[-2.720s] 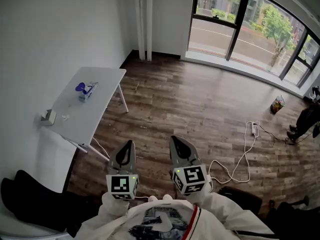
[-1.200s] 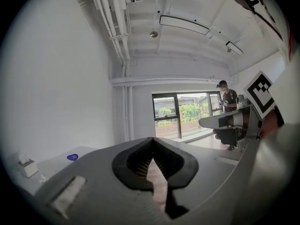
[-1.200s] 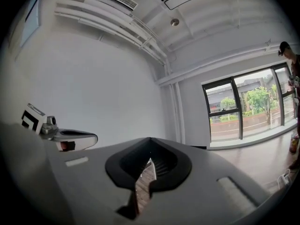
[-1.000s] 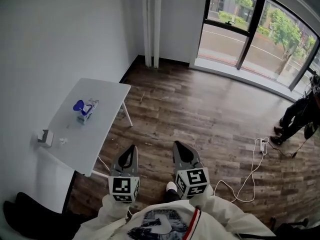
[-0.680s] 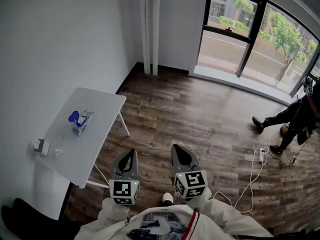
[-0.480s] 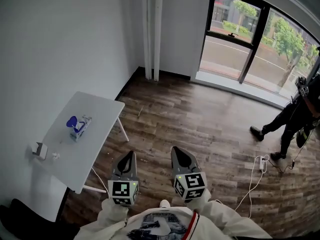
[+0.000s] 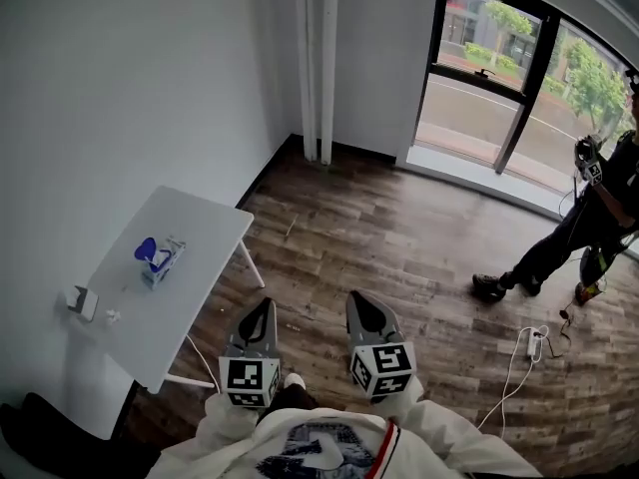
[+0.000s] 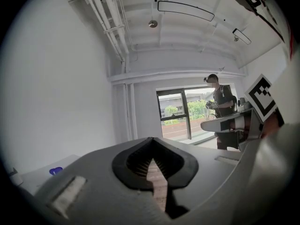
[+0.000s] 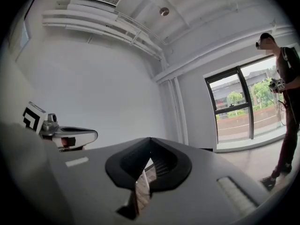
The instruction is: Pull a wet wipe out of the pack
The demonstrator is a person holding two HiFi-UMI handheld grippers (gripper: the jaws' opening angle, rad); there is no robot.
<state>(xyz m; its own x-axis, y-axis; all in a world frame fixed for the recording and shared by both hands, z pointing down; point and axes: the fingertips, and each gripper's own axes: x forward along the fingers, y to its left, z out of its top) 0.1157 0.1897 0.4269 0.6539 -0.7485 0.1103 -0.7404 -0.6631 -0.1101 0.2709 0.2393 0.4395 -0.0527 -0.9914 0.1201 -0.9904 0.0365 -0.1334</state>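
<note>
Counting from the head view: two hand-held grippers, left (image 7: 263, 305) and right (image 7: 355, 297), one white worktop (image 7: 200, 228) at the left, and one wet wipe pack (image 7: 160, 263) lying on it, well apart from both. Each gripper view shows its own jaws pressed together with nothing between them. Only the head view shows the whole pack, while the left gripper view catches just its blue lid (image 8: 55, 170). One other person (image 7: 589, 208) stands near the window (image 7: 479, 68).
</note>
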